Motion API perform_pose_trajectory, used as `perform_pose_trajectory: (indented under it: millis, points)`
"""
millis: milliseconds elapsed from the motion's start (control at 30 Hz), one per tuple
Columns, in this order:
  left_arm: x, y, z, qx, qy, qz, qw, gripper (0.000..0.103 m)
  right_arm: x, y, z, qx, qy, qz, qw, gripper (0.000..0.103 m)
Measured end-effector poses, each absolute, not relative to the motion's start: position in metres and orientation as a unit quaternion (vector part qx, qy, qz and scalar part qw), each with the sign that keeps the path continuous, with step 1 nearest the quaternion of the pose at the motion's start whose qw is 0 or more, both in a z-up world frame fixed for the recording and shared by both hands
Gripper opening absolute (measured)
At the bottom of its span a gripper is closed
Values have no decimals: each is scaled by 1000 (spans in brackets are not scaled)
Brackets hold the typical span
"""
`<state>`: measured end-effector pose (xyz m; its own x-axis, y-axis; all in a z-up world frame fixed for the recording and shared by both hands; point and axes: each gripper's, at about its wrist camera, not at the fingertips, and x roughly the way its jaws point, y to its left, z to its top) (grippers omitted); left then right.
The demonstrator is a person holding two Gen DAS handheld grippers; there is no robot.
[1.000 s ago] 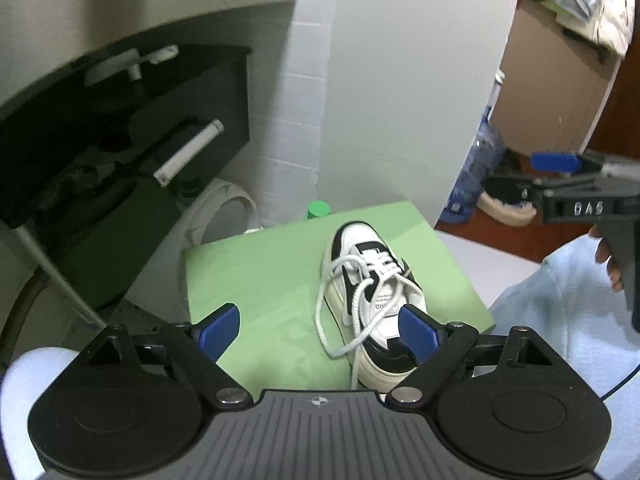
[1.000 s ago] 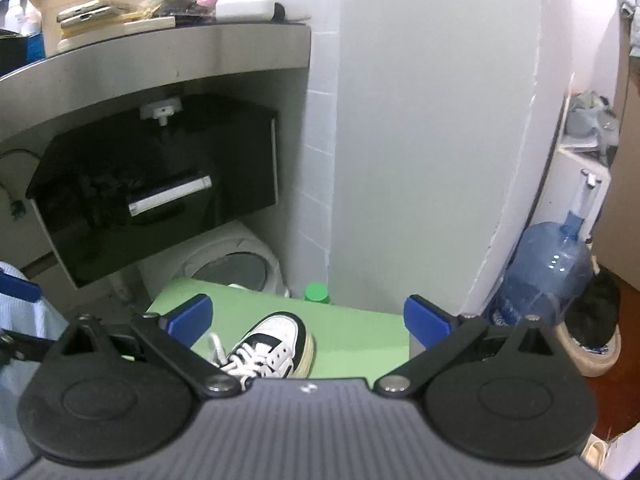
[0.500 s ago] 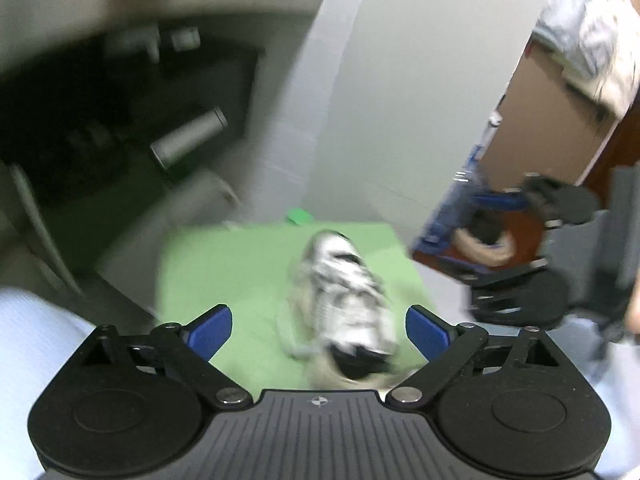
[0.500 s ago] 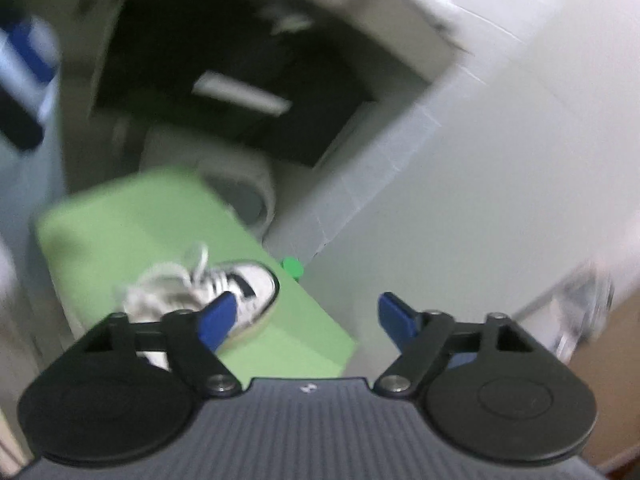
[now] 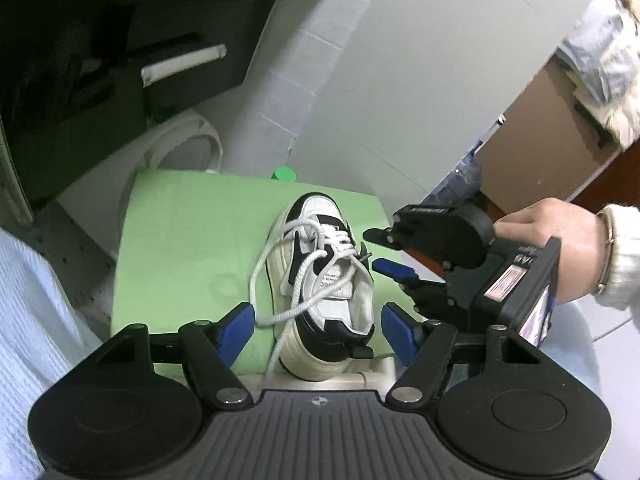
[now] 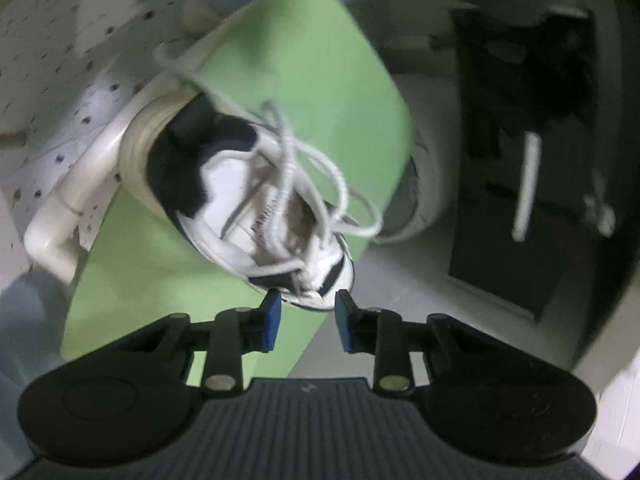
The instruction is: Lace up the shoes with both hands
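Shoe: your white sneaker (image 5: pixel 320 280) with black panels and a thick cream sole sits upright on the green mat (image 5: pixel 180 240), heel toward your left gripper, toe pointing away toward the wall.
Heel: a black heel patch with a small black pull tab; the heel overhangs the mat's near edge, above a white tube frame (image 6: pixel 80 184).
Laces: the white cord lace (image 5: pixel 276 276) is threaded across the front eyelets but untied; loose loops spill over the shoe's left side onto the mat, and one strand runs down past the heel.
Tongue: white, with small dark printed lettering too small to read.
Left gripper: your left gripper (image 5: pixel 318 330) is behind the heel, its blue pads standing wide, one on each side of the heel, neither touching it; its jaws have just been closing.
Right gripper: your right gripper (image 6: pixel 307 322) is rolled on its side just beside the shoe's right flank, held by your hand (image 5: pixel 560 236); its blue pads have just been closing and now stand narrowly parted with nothing between them.
Right wrist view: blurred; the toe sits just beyond the pad tips, contact unclear.
Mat: plain green, with a green cap (image 5: pixel 284 173) at its far edge.
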<state>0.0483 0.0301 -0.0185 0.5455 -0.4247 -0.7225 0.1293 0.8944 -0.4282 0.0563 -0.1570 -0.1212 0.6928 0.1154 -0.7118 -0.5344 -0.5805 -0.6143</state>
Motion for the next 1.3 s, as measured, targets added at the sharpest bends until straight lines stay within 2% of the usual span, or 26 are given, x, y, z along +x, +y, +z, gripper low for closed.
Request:
perform_pose_trajectory:
  millis: [67,133,200,233,400,467,500,600,767,833,933,1033,1167,1300]
  points:
    - [51,31,-21,-171,455,-162,859,68,57,-156,-125,-817,122,381,416,30]
    - [54,30,-23,-173,462,-163,854,68,62,-153,-127,-819,124,388,405,24]
    - [56,28,-25,-174,471,-168,848,68,65,-150,-126,-820,126,394,396,23]
    - [57,27,-26,-174,474,-171,846,69,66,-149,-126,-820,122,395,395,16]
    - [60,23,-27,-168,478,-181,843,69,69,-146,-130,-827,115,404,374,14]
    - [61,20,-28,-163,480,-185,842,69,69,-148,-137,-836,102,407,353,11]
    - [62,19,-29,-161,482,-188,841,69,69,-149,-139,-838,99,408,347,5]
    - [66,12,-31,-144,483,-209,838,68,69,-146,-139,-824,118,410,373,3]
    - [76,-10,-37,-91,485,-265,829,46,109,-136,-104,-614,307,370,626,2]
    - [81,-16,-44,-83,496,-281,817,44,125,-148,-94,-486,369,334,719,2]
    - [84,-26,-50,-69,503,-308,805,44,138,-174,-87,-300,417,278,812,3]
    - [81,-40,-52,-33,491,-328,806,44,145,-200,-90,-123,440,226,861,3]
    - [76,-63,-53,32,446,-339,827,44,151,-228,-94,52,449,174,875,4]
    - [74,-80,-59,77,397,-347,846,45,148,-238,-100,101,456,167,869,4]
